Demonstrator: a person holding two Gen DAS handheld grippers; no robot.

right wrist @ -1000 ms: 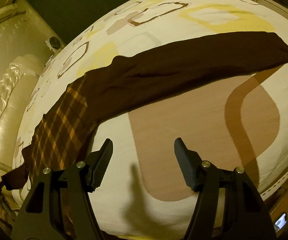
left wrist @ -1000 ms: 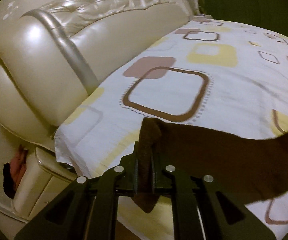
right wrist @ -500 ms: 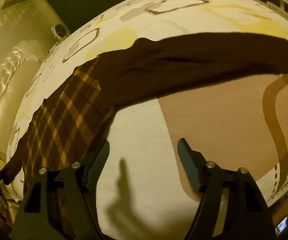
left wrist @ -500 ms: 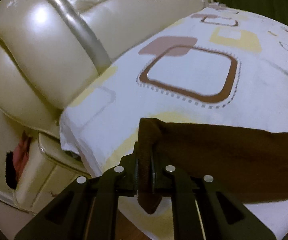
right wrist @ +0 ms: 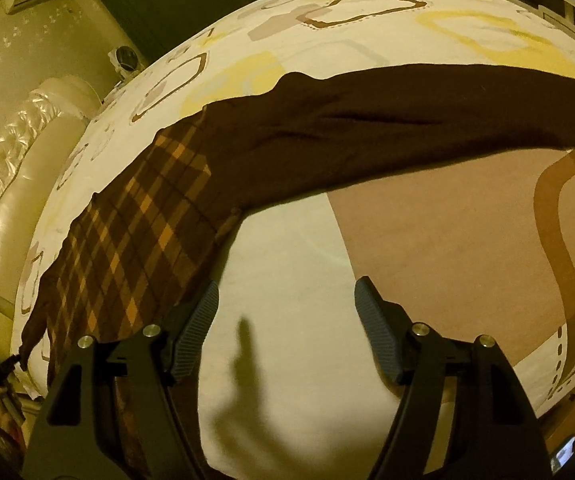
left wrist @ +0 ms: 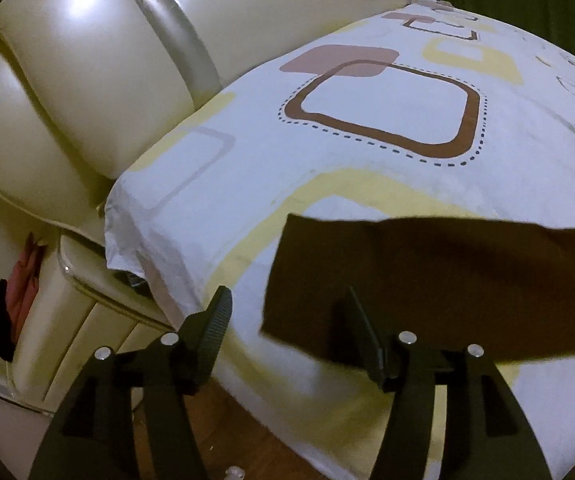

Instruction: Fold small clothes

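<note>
A dark brown garment (right wrist: pixel 387 128) with an orange plaid part (right wrist: pixel 135 248) lies stretched across the patterned bed sheet (right wrist: pixel 287 320). In the left wrist view its plain brown end (left wrist: pixel 427 280) lies flat near the bed corner. My left gripper (left wrist: pixel 287 320) is open and empty just in front of that end, its right finger (left wrist: pixel 363 336) over the cloth's edge. My right gripper (right wrist: pixel 287 320) is open and empty above bare sheet, with the plaid part beside its left finger (right wrist: pixel 195 328).
A cream padded headboard (left wrist: pixel 87 80) stands left of the bed. A bedside cabinet (left wrist: pixel 67 312) with pink and black cloth (left wrist: pixel 15 300) sits below it. The sheet's corner (left wrist: pixel 127 220) hangs over the bed edge, with wooden floor (left wrist: pixel 227 420) beneath.
My left gripper was shut on the brown end and has opened, letting it drop flat on the sheet. The right gripper stayed open and shifted slightly closer to the plaid part.
</note>
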